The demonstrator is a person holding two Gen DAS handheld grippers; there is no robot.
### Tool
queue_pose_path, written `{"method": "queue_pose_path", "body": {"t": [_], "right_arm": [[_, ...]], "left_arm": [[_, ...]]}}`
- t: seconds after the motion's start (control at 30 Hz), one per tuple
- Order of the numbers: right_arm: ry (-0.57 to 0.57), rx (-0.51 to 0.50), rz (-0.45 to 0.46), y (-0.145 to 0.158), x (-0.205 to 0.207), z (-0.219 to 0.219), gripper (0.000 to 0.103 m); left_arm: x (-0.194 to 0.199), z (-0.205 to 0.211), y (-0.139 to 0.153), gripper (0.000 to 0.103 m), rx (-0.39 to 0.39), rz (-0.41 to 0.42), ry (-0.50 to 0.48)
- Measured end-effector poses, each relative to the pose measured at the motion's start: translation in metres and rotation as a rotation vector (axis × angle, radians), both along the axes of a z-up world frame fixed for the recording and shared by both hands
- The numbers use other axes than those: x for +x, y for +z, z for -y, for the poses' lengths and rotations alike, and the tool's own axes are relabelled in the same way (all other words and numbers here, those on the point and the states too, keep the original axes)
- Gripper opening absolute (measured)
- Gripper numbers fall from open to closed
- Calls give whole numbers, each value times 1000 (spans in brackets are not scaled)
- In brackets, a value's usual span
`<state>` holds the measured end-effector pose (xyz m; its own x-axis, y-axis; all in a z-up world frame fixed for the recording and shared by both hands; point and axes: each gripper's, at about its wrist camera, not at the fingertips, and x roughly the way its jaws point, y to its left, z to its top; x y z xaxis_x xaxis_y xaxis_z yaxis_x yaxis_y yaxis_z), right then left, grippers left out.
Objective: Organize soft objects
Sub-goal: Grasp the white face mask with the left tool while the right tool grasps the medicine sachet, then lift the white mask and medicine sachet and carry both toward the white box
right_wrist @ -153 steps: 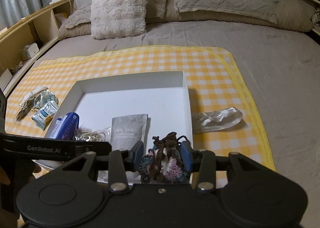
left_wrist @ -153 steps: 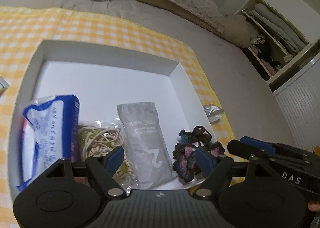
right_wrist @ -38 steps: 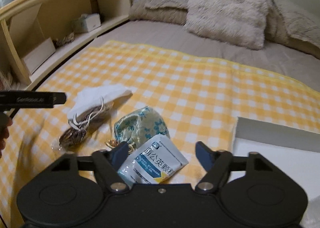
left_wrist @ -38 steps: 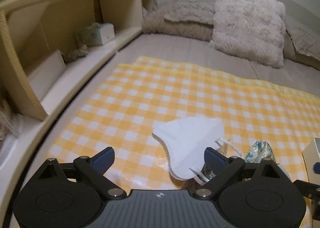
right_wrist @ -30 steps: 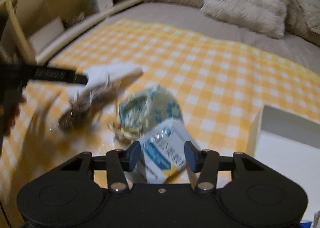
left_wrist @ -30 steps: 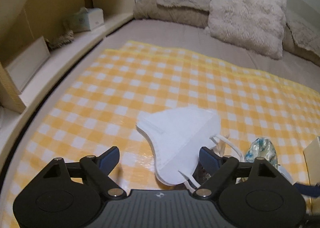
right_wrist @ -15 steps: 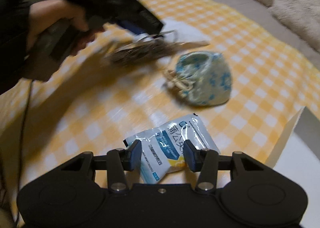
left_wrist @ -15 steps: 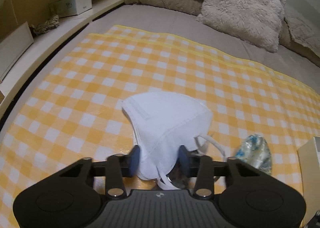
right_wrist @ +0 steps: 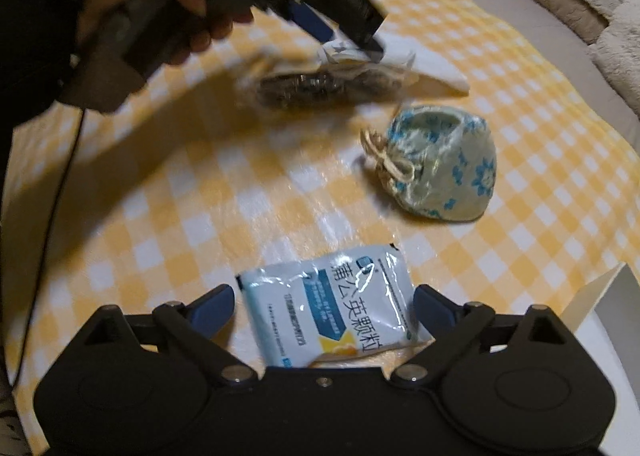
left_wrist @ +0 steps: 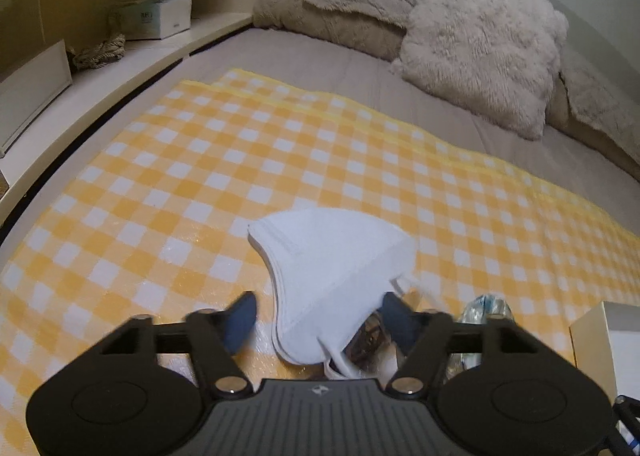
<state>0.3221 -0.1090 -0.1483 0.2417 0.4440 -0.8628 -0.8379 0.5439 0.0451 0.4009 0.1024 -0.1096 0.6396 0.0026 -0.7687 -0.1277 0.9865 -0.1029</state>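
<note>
A white face mask (left_wrist: 332, 264) lies on the yellow checked cloth (left_wrist: 200, 176), partly over a clear bag of dark bits (left_wrist: 368, 340). My left gripper (left_wrist: 318, 318) straddles the mask's near end, its jaws opening and the pads off it. The right wrist view shows that gripper (right_wrist: 348, 44) from the side, held in a hand over the mask and the bag (right_wrist: 320, 86). My right gripper (right_wrist: 322, 308) is opening too. A blue and white sachet (right_wrist: 340, 308) lies flat between its spread fingers, untouched. A floral drawstring pouch (right_wrist: 440, 168) sits just beyond.
A white box's corner (right_wrist: 608, 296) stands at the right, also seen in the left wrist view (left_wrist: 600, 332). Fluffy pillows (left_wrist: 480, 36) line the bed's head. A wooden shelf (left_wrist: 120, 68) with a tissue box (left_wrist: 156, 18) runs along the left.
The left jaws, pinched close on the mask half a second ago, have spread. The right jaws went from narrow to wide around the sachet, and the right gripper rolled.
</note>
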Motion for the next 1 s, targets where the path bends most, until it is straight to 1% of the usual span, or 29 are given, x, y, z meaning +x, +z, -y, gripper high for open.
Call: {"method": "queue_pose_path", "body": {"t": [0.07, 0.13, 0.23, 0.27, 0.3, 0.33, 0.37, 0.43, 0.47, 0.5, 0.53, 0.57, 0.6, 0.67, 0.8, 0.87, 1.0], "right_arm": [[-1, -14, 8, -6, 3, -2, 100], [-11, -4, -6, -10, 5, -2, 101], [-11, 15, -65, -10, 4, -3, 101], [6, 16, -76, -11, 1, -3, 101], [33, 9, -69, -11, -4, -5, 99], [49, 4, -66, -10, -8, -6, 98], [56, 4, -65, -9, -10, -7, 95], [54, 4, -66, -7, -12, -8, 90], [55, 6, -68, -7, -13, -8, 86], [55, 8, -67, -6, -14, -8, 82], [56, 9, -65, -5, -15, -8, 80], [56, 9, -62, -3, -17, -8, 76], [54, 8, -60, -2, -18, -9, 72], [52, 8, -57, -1, -19, -10, 69], [46, 0, -46, 1, -22, -11, 67], [20, 2, -16, 5, -24, -10, 67], [-47, 61, 29, 23, -28, -4, 67]], "left_arm": [[0, -1, 1, 77, -1, 15, 5], [2, 0, -1, 78, 7, 12, 0], [5, 4, -7, 77, 25, -16, -18], [5, 6, -10, 73, 27, -26, -27], [6, 6, -12, 67, 26, -35, -30], [7, 7, -14, 58, 25, -48, -31], [8, 7, -16, 46, 25, -67, -31], [8, 11, -18, 31, 45, -85, -31], [8, 12, -18, 30, 38, -86, -42], [8, 12, -17, 28, 12, -87, -47], [8, 12, -16, 26, -10, -88, -42], [7, 14, -15, 22, -2, -88, -38], [6, 15, -15, 21, 9, -86, -44], [4, 15, -13, 17, 14, -82, -41], [-2, 8, -4, 14, 14, -65, -12], [-8, 4, 1, 14, 11, -51, 1], [-20, -5, 15, 13, -10, -13, 18]]}}
